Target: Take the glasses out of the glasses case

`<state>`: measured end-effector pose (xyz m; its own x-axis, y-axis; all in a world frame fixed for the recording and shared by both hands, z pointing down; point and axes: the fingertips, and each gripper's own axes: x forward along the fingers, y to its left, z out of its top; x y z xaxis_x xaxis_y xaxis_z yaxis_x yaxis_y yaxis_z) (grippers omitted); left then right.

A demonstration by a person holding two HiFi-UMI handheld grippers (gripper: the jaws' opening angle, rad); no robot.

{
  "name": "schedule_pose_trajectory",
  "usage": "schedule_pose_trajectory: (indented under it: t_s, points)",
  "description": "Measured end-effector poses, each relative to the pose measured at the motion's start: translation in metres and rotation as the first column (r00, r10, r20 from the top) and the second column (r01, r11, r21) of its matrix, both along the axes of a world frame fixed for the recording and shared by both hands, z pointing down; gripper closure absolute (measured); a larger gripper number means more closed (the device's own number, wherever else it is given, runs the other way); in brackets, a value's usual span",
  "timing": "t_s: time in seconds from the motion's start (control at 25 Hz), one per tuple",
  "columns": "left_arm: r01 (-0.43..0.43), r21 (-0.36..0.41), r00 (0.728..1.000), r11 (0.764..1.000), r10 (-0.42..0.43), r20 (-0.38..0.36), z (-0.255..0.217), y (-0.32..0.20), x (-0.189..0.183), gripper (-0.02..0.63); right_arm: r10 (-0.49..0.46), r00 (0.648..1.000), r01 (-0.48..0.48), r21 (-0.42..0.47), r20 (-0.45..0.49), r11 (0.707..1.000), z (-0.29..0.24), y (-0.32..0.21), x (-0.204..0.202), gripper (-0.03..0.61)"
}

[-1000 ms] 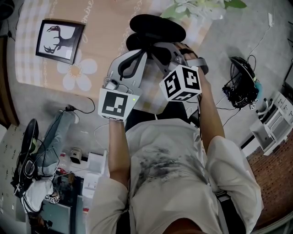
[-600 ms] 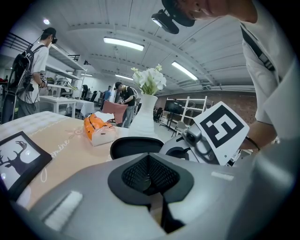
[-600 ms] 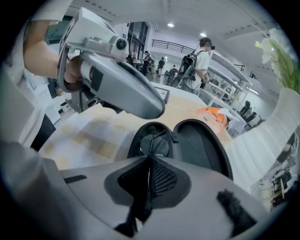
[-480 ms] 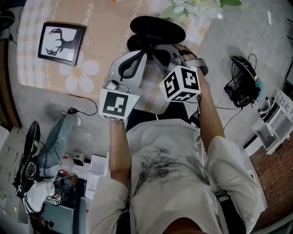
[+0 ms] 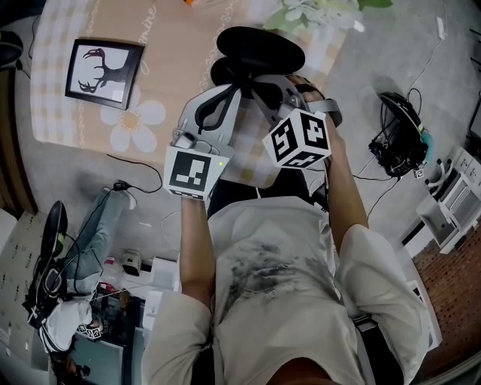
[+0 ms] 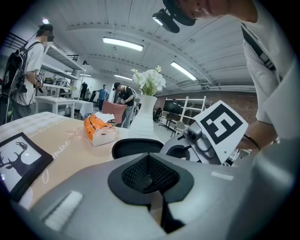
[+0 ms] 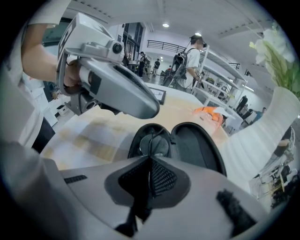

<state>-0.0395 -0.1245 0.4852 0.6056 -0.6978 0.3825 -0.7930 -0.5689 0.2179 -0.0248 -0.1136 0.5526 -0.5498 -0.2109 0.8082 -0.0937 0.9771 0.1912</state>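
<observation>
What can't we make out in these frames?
- Glasses: head view, hidden under both grippers. The right gripper view shows one lens and a thin temple running into the right gripper's shut jaws; its body hides the rest.
- Glasses case interior: left gripper view, blocked by the left gripper's own body.
- Flowers: head view, cut off by the top edge.
</observation>
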Motion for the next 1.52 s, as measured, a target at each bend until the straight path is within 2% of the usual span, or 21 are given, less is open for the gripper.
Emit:
schedule_pose_trajectory:
  t_s: [0.32,0.6,1.0,1.12,1.52]
  points:
    - [0.008,-0.008,1.0,1.0,-0.008,0.0,-0.004,0.0,-0.005,0.606,0.019,1.0,-0.019,0.023,0.002,1.0,-0.006,-0.004,0.001,0.555]
    - [-0.015,0.026,1.0,1.0,0.015,0.002,-0.011,-0.002,-0.005,0.606,0.043,0.999,-0.043,0.049,0.007,0.998,-0.015,-0.009,0.002,0.555]
    - [-0.034,0.041,0.999,0.999,0.034,0.002,-0.018,-0.001,-0.007,0.606,0.114,0.992,-0.117,0.075,0.046,0.99,-0.027,-0.019,0.004,0.555]
    - [-0.027,0.028,1.0,0.999,0.027,0.001,-0.021,0.0,-0.007,0.606,0.115,0.992,-0.119,0.085,0.046,0.989,-0.032,-0.02,0.004,0.555]
    - [-0.04,0.056,0.999,0.998,0.04,0.004,-0.027,0.007,-0.011,0.606,0.094,0.995,-0.097,0.099,0.037,0.99,-0.047,-0.003,0.001,0.555]
